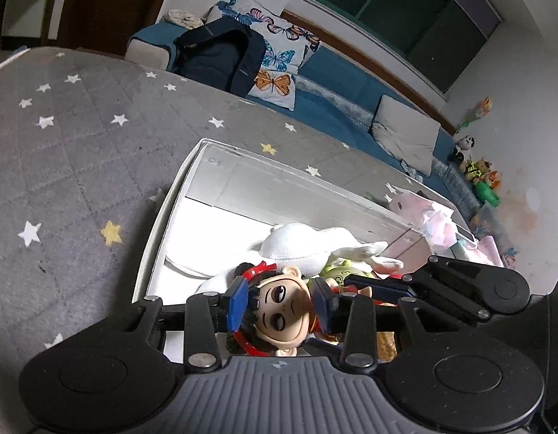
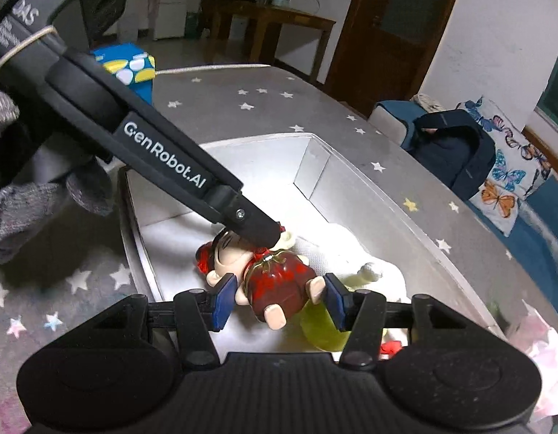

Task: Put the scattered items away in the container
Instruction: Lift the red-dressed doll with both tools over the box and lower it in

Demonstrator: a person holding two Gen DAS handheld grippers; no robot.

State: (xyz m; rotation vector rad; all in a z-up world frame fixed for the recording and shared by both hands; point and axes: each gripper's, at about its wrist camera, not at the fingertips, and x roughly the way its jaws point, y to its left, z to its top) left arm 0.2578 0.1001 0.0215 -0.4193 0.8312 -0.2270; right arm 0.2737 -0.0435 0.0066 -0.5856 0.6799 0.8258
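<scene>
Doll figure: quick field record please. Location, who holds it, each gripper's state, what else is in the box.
item: doll figure, red outfit, lying down
location: inside the white box, on the star-pattern grey mat
left gripper: blue pads at either side of the doll's head; contact not certain
right gripper: open, straddling the doll's body, pads apart from it
also in box: white cloth, green item partly hidden

**Around the room**

I saw a grey star-patterned rug (image 1: 80, 152) at left, a dark backpack (image 1: 221, 56) against butterfly cushions (image 1: 279, 61) at upper centre, a wooden door (image 2: 394, 25) and a wooden table (image 2: 279, 23) up top.
</scene>
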